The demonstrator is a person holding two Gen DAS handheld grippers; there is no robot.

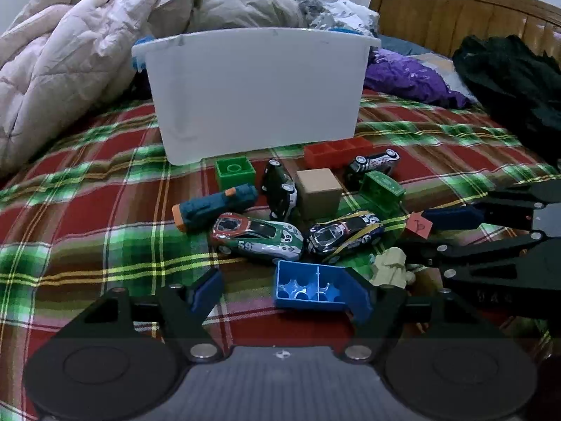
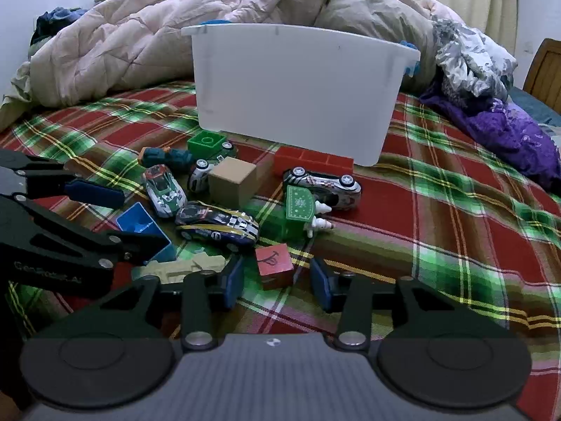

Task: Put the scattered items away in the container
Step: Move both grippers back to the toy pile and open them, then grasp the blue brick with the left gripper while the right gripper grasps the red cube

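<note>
On the plaid bedspread (image 1: 87,210), the left gripper (image 1: 285,289) stands wide around a hollow blue plastic brick (image 1: 315,286) — pads clear. Glossy toy cars (image 2: 217,226) lie between. The right gripper (image 2: 277,277) brackets a red wooden cube (image 2: 273,263), untouched. The smooth white bin (image 2: 298,87) sits behind.

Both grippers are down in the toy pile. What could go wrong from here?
1. The right gripper straddles the red cube with gaps at both pads; the cube sits skewed and may twist.
2. The left gripper is open around the blue block, crowded by the beige figure.
</note>
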